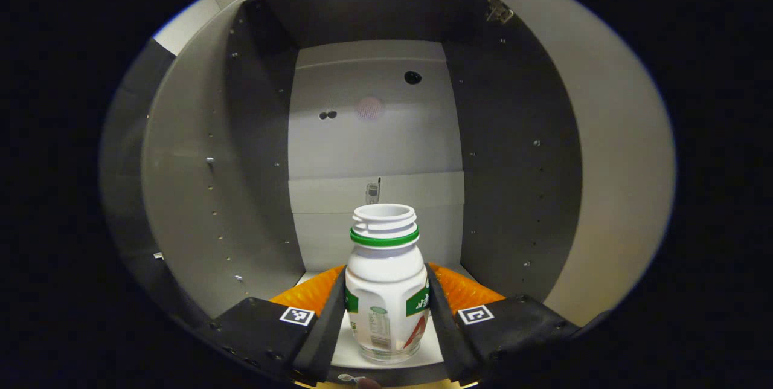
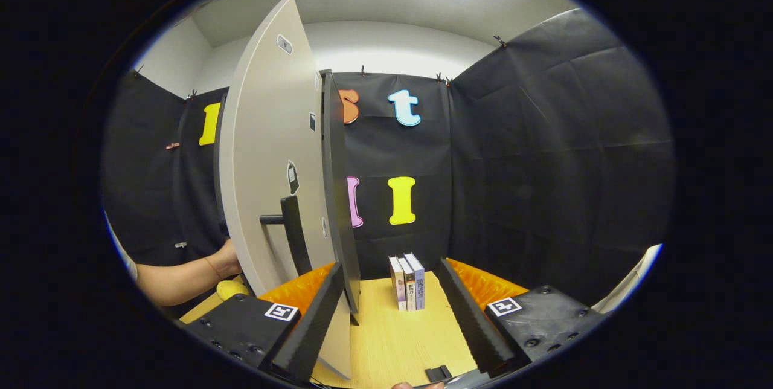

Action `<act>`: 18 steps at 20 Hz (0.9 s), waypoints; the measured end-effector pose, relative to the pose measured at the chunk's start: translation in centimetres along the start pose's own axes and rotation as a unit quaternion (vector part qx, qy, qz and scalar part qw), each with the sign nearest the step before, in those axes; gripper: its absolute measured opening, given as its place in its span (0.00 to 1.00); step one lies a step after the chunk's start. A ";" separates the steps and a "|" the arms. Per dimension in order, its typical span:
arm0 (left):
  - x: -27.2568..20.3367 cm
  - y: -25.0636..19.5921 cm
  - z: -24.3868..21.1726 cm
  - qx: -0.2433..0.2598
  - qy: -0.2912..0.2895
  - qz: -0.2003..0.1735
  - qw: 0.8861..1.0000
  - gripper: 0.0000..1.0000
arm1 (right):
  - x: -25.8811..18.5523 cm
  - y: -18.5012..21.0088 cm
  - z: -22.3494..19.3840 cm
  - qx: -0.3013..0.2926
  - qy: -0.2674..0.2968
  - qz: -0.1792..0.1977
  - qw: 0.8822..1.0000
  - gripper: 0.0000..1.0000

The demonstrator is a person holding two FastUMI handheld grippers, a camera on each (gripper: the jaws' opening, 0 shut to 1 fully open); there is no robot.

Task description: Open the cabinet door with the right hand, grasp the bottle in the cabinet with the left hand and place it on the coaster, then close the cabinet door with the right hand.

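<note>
A white bottle (image 1: 386, 292) with a green neck ring and no cap stands upright on the cabinet's white floor (image 1: 353, 350). My left gripper (image 1: 386, 269) is inside the cabinet, and its two black fingers (image 1: 326, 322) lie against the bottle's sides, shut on it. In the right gripper view the grey cabinet door (image 2: 266, 153) stands swung open, seen nearly edge-on, with its black handle (image 2: 291, 232) facing me. My right gripper (image 2: 389, 265) is open with nothing between its fingers, and its left finger (image 2: 311, 322) sits close to the door's lower edge.
The cabinet's dark side walls (image 1: 513, 153) and grey back panel (image 1: 374, 135) close in around the bottle. A person's forearm (image 2: 181, 280) reaches behind the door. Three upright books (image 2: 407, 283) stand on the wooden table (image 2: 392, 340) ahead of the right gripper.
</note>
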State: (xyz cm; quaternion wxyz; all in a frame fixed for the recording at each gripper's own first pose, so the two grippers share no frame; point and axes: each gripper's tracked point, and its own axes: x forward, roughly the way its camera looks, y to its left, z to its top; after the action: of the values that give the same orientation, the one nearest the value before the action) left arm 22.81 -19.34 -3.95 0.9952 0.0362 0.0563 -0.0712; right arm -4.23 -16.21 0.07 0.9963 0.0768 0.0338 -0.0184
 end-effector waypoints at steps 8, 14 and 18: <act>-10.8 5.2 1.4 -0.004 -0.023 -0.012 1.000 0.71 | -0.6 -1.2 -0.2 0.018 -0.017 -0.063 0.998 0.97; -18.3 11.2 -1.0 -0.017 -0.029 0.005 0.999 0.70 | -1.0 0.3 -1.0 0.003 -0.016 -0.062 0.998 0.98; -22.3 14.5 -4.5 -0.035 -0.020 0.020 0.999 0.69 | -1.3 0.8 -0.8 -0.002 -0.022 -0.066 0.998 0.98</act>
State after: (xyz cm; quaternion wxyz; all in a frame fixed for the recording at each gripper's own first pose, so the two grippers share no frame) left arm 2.50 -1.56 -4.85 0.9980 0.0015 0.0384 -0.0503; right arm -5.52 -15.23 -0.50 0.9936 0.0718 0.0166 -0.0859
